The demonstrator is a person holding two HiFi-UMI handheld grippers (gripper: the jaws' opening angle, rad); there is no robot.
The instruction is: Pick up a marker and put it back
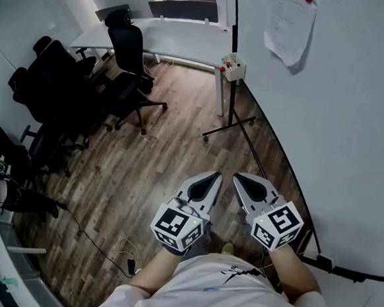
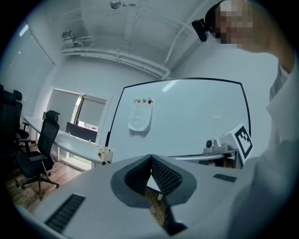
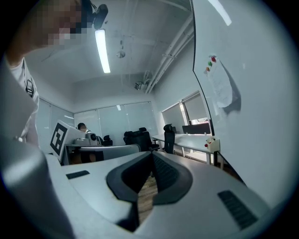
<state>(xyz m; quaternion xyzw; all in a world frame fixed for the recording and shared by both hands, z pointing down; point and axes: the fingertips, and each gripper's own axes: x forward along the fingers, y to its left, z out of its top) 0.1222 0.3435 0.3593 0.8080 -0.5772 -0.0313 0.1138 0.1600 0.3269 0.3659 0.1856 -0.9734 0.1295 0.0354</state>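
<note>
In the head view we held the grey left gripper (image 1: 211, 179) and the grey right gripper (image 1: 241, 180) near our body, well apart from the small cream box (image 1: 233, 68) on the whiteboard stand. We could not tell if its red spot was the marker. In the left gripper view the jaws touched, with nothing between them. The right gripper view showed the same. We judged it best to open one gripper before reaching the box, then take the marker at its middle.

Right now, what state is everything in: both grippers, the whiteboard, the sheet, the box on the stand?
Left gripper: shut, empty.
Right gripper: shut, empty.
Whiteboard: unmarked where visible.
Paper sheet: pinned to the whiteboard, lower edge curling.
Small box: fixed on the stand, something red at its front; no marker discernible.
</note>
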